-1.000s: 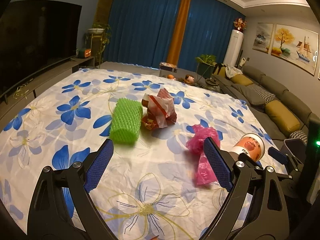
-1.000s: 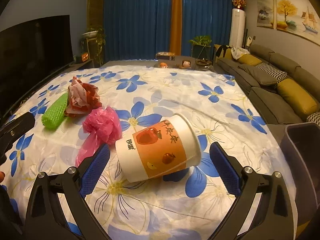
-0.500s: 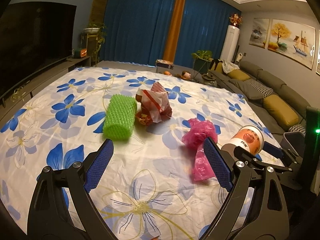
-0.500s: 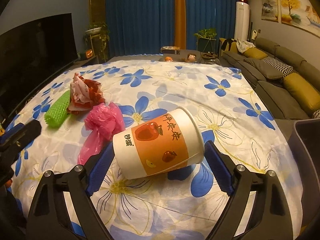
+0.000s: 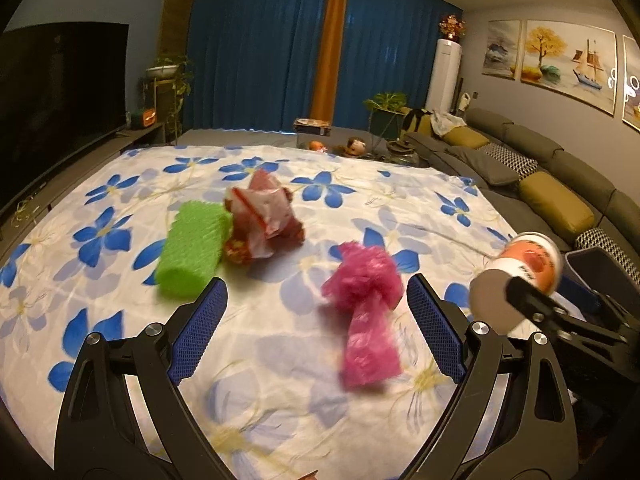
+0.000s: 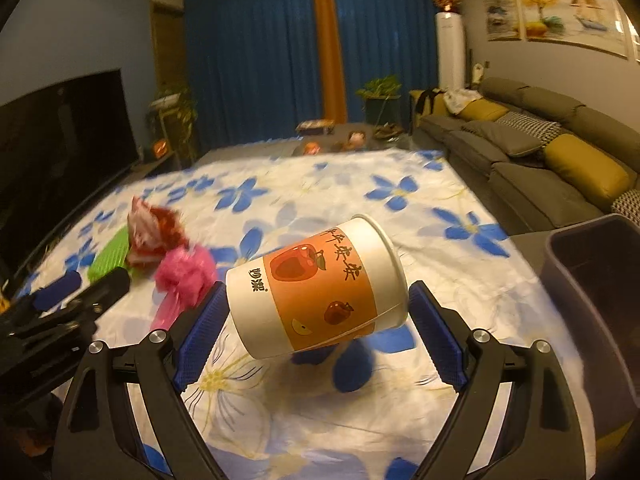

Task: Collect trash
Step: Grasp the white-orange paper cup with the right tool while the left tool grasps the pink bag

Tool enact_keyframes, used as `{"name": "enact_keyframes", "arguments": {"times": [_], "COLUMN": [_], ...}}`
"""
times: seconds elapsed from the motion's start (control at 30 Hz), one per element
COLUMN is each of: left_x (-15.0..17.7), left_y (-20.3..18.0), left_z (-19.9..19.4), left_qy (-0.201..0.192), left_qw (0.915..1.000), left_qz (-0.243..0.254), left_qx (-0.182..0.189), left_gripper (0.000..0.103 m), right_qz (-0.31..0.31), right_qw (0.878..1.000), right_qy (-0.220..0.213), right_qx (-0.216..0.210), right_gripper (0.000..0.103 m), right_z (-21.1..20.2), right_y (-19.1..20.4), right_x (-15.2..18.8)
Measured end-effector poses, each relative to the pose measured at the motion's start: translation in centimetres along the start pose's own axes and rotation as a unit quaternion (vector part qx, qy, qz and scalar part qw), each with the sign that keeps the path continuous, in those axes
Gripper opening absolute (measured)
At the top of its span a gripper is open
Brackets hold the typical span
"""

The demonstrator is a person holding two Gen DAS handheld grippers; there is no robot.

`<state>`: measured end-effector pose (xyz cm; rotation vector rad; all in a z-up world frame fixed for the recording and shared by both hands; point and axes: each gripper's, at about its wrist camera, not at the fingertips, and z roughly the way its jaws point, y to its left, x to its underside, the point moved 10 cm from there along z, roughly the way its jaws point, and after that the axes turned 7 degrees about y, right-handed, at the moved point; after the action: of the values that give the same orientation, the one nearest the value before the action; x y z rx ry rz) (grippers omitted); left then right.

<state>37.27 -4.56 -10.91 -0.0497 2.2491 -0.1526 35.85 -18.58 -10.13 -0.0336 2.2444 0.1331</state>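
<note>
Since the paper cup [image 6: 320, 286] hangs clear of the flowered counter [image 6: 360, 184], lying sideways between the pads of the right claw [image 6: 316, 328], it looks gripped, base against one pad and rim against the other, the jaws having just closed a little; it seems light, thin-walled and easy to crush, so an end-to-end hold is probably safest; whether it holds liquid cannot be seen. Beside it the pink plastic bag [image 5: 366, 308], soft and limp, lies on the counter between the spread, empty pads of the left claw [image 5: 316, 328]; green foam netting [image 5: 192, 252] and crumpled wrappers [image 5: 262, 216] lie beyond, blurred; a dark bin [image 6: 592, 300] is cut off at right.
</note>
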Motion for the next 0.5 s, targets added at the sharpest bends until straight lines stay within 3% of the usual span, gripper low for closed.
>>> {"name": "enact_keyframes", "arguments": {"times": [0.3, 0.43, 0.5], "left_x": [-1.2, -1.2, -1.0], "left_y": [-2.0, -2.6, -2.8], "left_z": [3.6, 4.9, 5.3], "left_qy": [0.020, 0.039, 0.052], "left_qw": [0.9996, 0.9989, 0.9982], "left_qz": [0.015, 0.021, 0.026], "left_qx": [-0.013, -0.015, -0.013], "left_gripper": [0.085, 0.075, 0.065], "right_qz": [0.034, 0.040, 0.041], "right_qw": [0.999, 0.998, 0.998], "right_qy": [-0.035, -0.040, -0.041], "right_qx": [0.006, 0.006, 0.005], "right_gripper": [0.086, 0.086, 0.086], "right_z": [-1.6, -1.9, -1.9], "right_y": [-2.1, -2.4, -2.4], "right_x": [-1.3, -1.5, -1.6]}}
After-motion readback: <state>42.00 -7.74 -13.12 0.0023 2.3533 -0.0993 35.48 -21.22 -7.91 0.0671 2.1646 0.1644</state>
